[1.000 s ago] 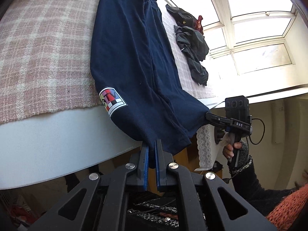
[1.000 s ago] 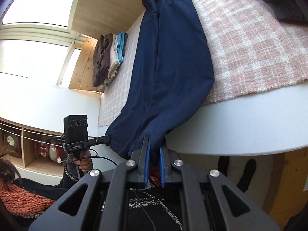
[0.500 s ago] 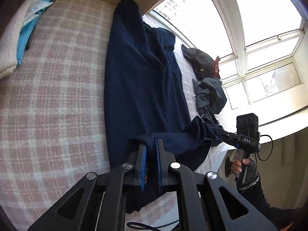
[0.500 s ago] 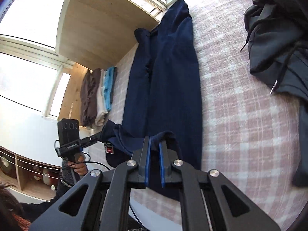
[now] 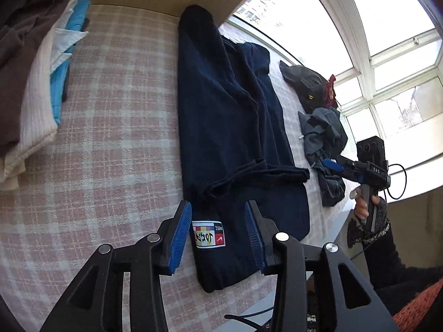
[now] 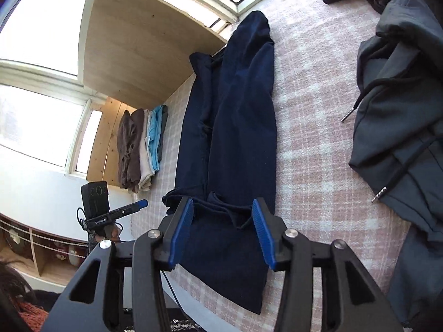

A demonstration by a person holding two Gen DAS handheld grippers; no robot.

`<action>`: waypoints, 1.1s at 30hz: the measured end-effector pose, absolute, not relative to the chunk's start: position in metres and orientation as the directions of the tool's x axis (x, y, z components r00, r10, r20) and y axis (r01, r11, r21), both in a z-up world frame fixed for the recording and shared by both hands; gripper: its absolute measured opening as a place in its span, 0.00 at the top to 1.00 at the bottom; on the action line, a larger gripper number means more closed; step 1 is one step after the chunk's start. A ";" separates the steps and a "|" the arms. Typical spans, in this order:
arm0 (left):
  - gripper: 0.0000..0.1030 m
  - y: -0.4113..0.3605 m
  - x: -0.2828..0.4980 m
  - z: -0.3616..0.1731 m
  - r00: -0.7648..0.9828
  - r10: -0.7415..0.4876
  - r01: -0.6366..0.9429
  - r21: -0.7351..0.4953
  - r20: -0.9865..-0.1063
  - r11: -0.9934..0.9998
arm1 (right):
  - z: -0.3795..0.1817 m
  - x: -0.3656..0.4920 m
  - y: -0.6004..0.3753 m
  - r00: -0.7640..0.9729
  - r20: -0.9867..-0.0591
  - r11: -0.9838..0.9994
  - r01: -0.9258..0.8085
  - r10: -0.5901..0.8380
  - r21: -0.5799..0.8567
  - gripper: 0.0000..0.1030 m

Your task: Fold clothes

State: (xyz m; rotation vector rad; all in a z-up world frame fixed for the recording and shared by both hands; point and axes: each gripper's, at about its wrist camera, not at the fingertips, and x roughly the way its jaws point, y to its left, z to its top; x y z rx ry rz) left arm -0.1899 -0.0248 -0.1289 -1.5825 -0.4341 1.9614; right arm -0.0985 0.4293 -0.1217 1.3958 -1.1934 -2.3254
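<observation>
Navy garment (image 5: 229,127) flat on plaid worktop (image 5: 116,144), bottom hem folded up, patch showing. Left claw (image 5: 218,238) and right claw (image 6: 225,232) both spread, empty.

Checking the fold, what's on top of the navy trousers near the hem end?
The trousers have their own hem ends folded back onto the legs, with a patch showing. What the flap covers is hidden.

**Plaid-covered surface and its load**

A pink-and-white plaid cover (image 5: 116,144) tops the surface. Navy trousers (image 5: 229,121) lie lengthwise down its middle, near end folded back. A folded stack (image 5: 36,102) sits toward one side edge, crumpled dark-grey garments (image 6: 401,127) toward the other.
</observation>
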 end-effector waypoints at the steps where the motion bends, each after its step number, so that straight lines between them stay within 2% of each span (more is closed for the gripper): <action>1: 0.64 -0.016 -0.193 -0.138 -0.094 0.606 -0.253 -0.570 -0.790 -0.782 | -0.128 -0.099 0.416 -0.512 -0.673 -0.673 -0.224 -0.535 0.705 0.57; 5: 0.64 0.013 -0.218 -0.166 -0.002 0.564 -0.323 -0.534 -0.825 -0.782 | -0.165 -0.122 0.389 -0.406 -0.706 -0.686 -0.224 -0.580 0.692 0.57; 10: 0.65 0.015 -0.269 -0.165 -0.060 0.546 -0.325 -0.501 -0.835 -0.802 | -0.159 -0.137 0.438 -0.523 -0.737 -0.696 -0.328 -0.428 0.638 0.57; 12: 0.65 0.012 -0.273 -0.154 -0.069 0.564 -0.345 -0.510 -0.823 -0.788 | -0.149 -0.133 0.443 -0.538 -0.724 -0.688 -0.323 -0.432 0.650 0.57; 15: 0.60 0.021 -0.272 -0.139 -0.041 0.594 -0.416 -0.527 -0.803 -0.741 | -0.139 -0.127 0.425 -0.496 -0.757 -0.746 -0.282 -0.425 0.603 0.53; 16: 0.55 0.028 -0.272 -0.136 -0.026 0.594 -0.450 -0.521 -0.804 -0.725 | -0.138 -0.127 0.417 -0.482 -0.766 -0.763 -0.266 -0.425 0.590 0.50; 18: 0.54 0.049 -0.276 -0.137 0.016 0.581 -0.511 -0.506 -0.813 -0.694 | -0.141 -0.130 0.403 -0.447 -0.778 -0.778 -0.240 -0.442 0.580 0.50; 23: 0.54 0.107 -0.287 -0.150 0.193 0.487 -0.663 -0.480 -0.851 -0.575 | -0.152 -0.138 0.386 -0.407 -0.767 -0.776 -0.191 -0.495 0.602 0.50; 27: 0.54 0.125 -0.290 -0.166 0.281 0.399 -0.702 -0.470 -0.873 -0.534 | -0.160 -0.139 0.383 -0.377 -0.790 -0.798 -0.181 -0.483 0.575 0.50; 28: 0.57 0.128 -0.287 -0.166 0.295 0.395 -0.712 -0.476 -0.870 -0.516 | -0.160 -0.139 0.382 -0.372 -0.798 -0.807 -0.178 -0.475 0.563 0.50; 31: 0.79 0.133 -0.275 -0.161 0.301 0.405 -0.754 -0.475 -0.864 -0.453 | -0.159 -0.141 0.377 -0.370 -0.818 -0.836 -0.164 -0.440 0.524 0.50; 33: 0.84 0.131 -0.264 -0.151 0.280 0.423 -0.790 -0.457 -0.862 -0.408 | -0.159 -0.141 0.373 -0.364 -0.829 -0.850 -0.154 -0.425 0.504 0.50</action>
